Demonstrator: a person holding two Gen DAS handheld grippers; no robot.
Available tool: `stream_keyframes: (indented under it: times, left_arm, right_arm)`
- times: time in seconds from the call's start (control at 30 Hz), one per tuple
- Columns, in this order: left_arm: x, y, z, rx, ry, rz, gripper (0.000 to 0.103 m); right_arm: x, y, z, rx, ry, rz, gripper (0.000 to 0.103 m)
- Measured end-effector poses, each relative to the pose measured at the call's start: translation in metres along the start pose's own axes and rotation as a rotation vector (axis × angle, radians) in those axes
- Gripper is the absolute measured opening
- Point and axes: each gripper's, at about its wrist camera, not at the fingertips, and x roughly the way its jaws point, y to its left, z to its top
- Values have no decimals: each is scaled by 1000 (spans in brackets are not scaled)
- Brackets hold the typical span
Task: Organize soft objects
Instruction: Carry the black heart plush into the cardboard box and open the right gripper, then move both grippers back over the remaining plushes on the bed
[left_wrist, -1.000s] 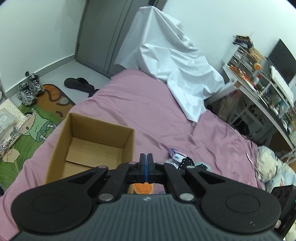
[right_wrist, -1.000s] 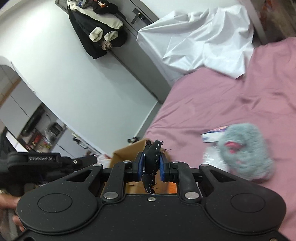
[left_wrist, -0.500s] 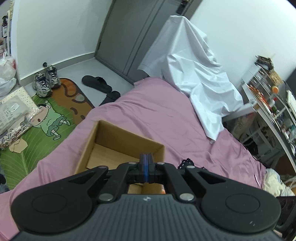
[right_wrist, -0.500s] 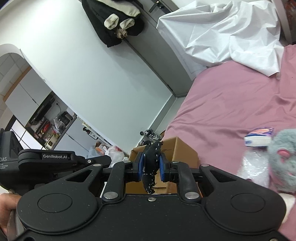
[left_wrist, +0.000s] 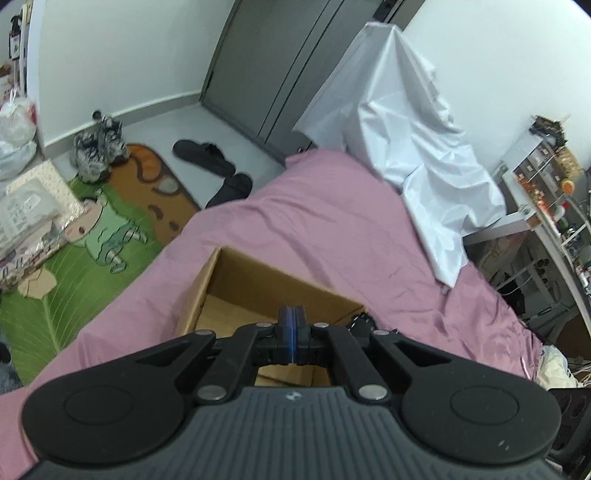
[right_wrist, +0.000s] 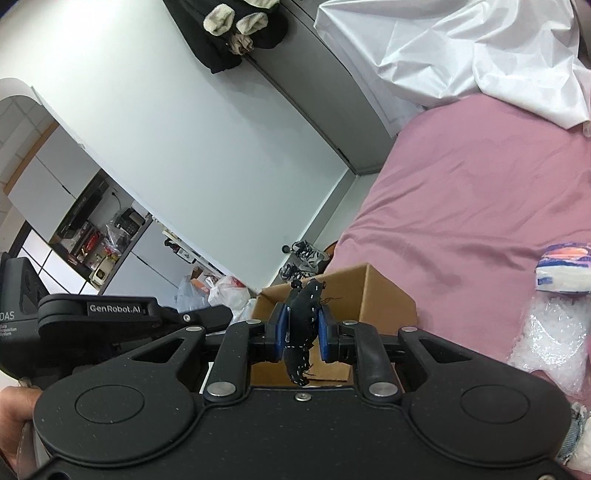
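An open cardboard box (left_wrist: 258, 284) sits on the pink bed; it also shows in the right wrist view (right_wrist: 373, 291). My right gripper (right_wrist: 302, 328) is shut on a small black soft object with white stitching (right_wrist: 301, 325), held near the box's rim. That black object peeks out in the left wrist view (left_wrist: 362, 322) by the box's right corner. My left gripper (left_wrist: 291, 328) is shut and empty, above the box's near side. A white and blue tissue pack (right_wrist: 563, 267) and a clear plastic bag (right_wrist: 550, 347) lie on the bed at the right.
A white sheet (left_wrist: 417, 147) drapes over the far end of the pink bed (left_wrist: 332, 221). On the floor to the left are a green cartoon mat (left_wrist: 92, 243), sneakers (left_wrist: 98, 144) and black slippers (left_wrist: 207, 155). A cluttered desk (left_wrist: 554, 206) stands to the right.
Both grippers have moved left toward the box. The grey plush has left the right wrist view. The box now lies directly under the left gripper. The right gripper still holds the black object.
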Motion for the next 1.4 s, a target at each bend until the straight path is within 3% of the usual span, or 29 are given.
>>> stream_keyframes:
  times: [0.2,0.3,0.37,0.47,0.67,0.73,0.83,0.87,1.13,1.4]
  left_arm:
    - [8,-13,-10,15,87,-42,7]
    - [14,-25,-17,38,120,-48,23]
    - [15,-32,-22,49,125,-58,39]
    - [13,-41,-26,69,125,-79,49]
    - [11,-46,-34,59,133,-50,51]
    - [12,-44,-35,49,142,-43,51]
    - [13,-43,-36,39,148,-16,51]
    - [14,-43,-36,35,149,-5,51]
    - [15,-47,-35,14,154,14,51]
    - [13,-75,-43,52,143,-4,57]
  right_arm:
    - [-34,-2,10,15,-73,9,18]
    - [-44,-5,15,23,-86,-10,18]
    - [-48,-7,15,30,-100,-13,18]
    - [-51,-8,17,43,-101,0,18]
    - [-31,-7,26,95,-44,93,18]
    - [-18,-8,27,132,5,138,24]
    - [-2,-15,21,191,78,167,52]
    - [-1,-16,18,200,86,168,53]
    - [-29,-16,23,174,67,118,54]
    - [-69,-25,24,155,43,-9,55]
